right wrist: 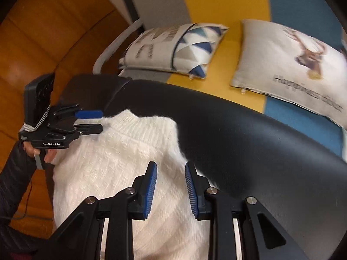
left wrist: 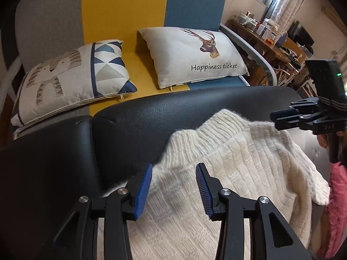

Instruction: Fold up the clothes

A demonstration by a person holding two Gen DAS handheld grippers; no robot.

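Note:
A cream knitted sweater [left wrist: 238,162] [right wrist: 121,162] lies spread on a black leather seat [left wrist: 141,125] [right wrist: 249,140], its collar towards the far side. My left gripper [left wrist: 173,186] hangs open just above the sweater's left edge near the shoulder, with nothing pinched between its blue pads. From the right wrist view the left gripper [right wrist: 91,121] hovers by the collar, jaws apart. My right gripper [right wrist: 170,186] stands open over the sweater's right edge, where knit meets leather. In the left wrist view the right gripper [left wrist: 275,119] floats above the right shoulder, holding nothing.
Behind the seat is a sofa in grey, yellow and blue with a patterned pillow [left wrist: 71,80] and a deer pillow [left wrist: 195,54]. A pink cloth [left wrist: 338,195] lies at the right. A cluttered wooden desk [left wrist: 260,34] stands far right. A person's hand [right wrist: 49,156] grips the left tool.

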